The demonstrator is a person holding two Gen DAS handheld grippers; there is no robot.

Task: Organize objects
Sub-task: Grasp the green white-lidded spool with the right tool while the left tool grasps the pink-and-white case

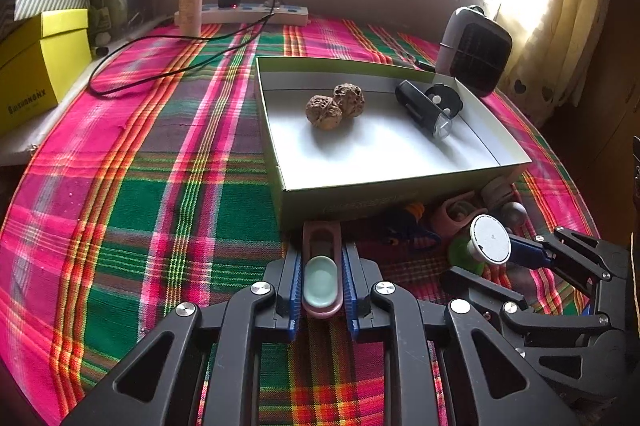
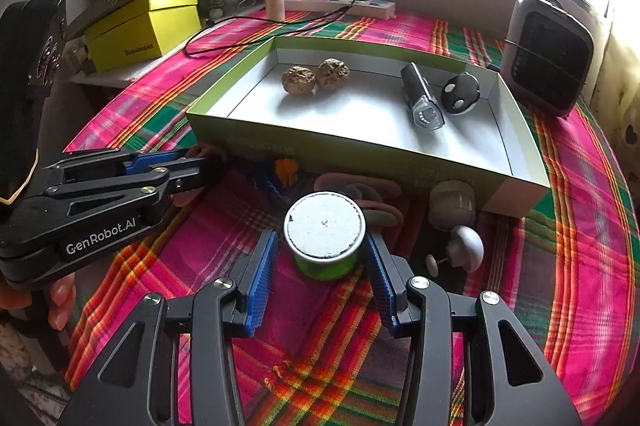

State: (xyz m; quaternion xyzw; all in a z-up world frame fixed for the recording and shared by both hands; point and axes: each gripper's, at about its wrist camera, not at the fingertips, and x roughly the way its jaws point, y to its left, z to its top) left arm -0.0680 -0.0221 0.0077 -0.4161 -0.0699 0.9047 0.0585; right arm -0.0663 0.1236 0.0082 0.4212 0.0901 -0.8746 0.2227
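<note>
A shallow white-lined box lies on the plaid cloth and holds two walnuts, a black flashlight and a small black round item. My left gripper is shut on a pink clip with a pale green pad, just before the box's near wall. My right gripper is open around a green container with a white round lid, its pads apart from it. The container also shows in the left wrist view.
Loose items lie by the box's near wall: a blue-orange toy, pink rings, a beige cap, a grey mushroom knob. A small heater, power strip, yellow box and cable stand behind.
</note>
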